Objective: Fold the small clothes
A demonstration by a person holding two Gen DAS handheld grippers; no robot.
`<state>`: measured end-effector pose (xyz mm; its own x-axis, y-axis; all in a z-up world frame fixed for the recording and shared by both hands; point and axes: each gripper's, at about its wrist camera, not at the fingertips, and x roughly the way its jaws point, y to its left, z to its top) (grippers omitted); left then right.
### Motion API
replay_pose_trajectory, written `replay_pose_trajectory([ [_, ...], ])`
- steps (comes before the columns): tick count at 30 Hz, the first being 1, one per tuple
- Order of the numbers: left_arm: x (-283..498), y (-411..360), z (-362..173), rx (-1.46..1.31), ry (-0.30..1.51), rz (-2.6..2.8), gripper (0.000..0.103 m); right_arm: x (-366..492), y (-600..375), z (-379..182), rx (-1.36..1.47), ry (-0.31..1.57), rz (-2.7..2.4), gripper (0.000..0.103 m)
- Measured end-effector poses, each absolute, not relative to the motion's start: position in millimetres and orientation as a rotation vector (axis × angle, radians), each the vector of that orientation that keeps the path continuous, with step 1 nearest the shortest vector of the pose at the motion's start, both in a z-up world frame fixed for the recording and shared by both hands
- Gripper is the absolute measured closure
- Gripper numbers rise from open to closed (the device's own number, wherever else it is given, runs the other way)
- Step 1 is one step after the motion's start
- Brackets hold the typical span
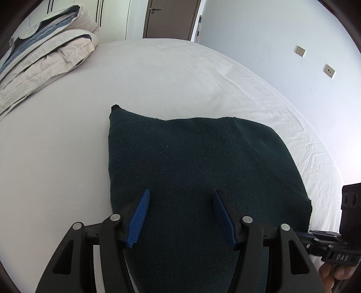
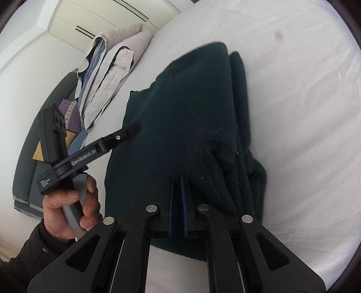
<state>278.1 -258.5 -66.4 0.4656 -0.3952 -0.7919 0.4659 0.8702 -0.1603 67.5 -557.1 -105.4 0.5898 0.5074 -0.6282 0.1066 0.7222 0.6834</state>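
The right claw [image 2: 180,180] is pinched nearly closed on the dark green sweater [image 1: 191,162]; the left claw [image 1: 180,193] hovers wide open, holding nothing. The sweater lies mid-bed [image 1: 158,74], sides apparently folded in; final folds seem left.

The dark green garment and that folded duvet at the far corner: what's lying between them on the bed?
Nothing but bare white sheet separates the dark green garment from the folded duvet. The left wrist view shows that stretch best.

Probably bedroom: bed [image 1: 180,74], duvet [image 1: 45,51], wardrobe [image 2: 94,20].
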Motion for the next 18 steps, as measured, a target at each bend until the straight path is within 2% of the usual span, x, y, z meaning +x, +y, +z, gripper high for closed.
replay_pose_trajectory([
  [6,229.8,-232.9,-51.0,0.02,0.887,-0.517,0.042,32.6,-550.3,-73.5,0.714,0.888,0.252,0.096],
  [10,198.7,-239.9,-64.4,0.122,0.871,-0.519,0.041,26.7,-538.9,-95.1,0.662,1.001,0.237,0.089],
  [13,183.2,-241.3,-64.4,0.186,0.848,-0.521,0.041,13.9,-552.4,-103.0,0.757,0.958,0.259,0.09],
  [15,178.1,-231.9,-58.0,0.164,0.847,-0.54,0.04,2.7,-554.1,-90.0,0.716,0.949,0.237,0.09],
  [17,174.5,-219.3,-50.6,0.15,0.828,-0.525,0.04,-6.5,-556.4,-72.8,0.634,0.933,0.196,0.085],
  [18,175.1,-210.7,-45.6,0.13,0.809,-0.505,0.037,-10.2,-560.6,-64.0,0.617,0.915,0.195,0.075],
])
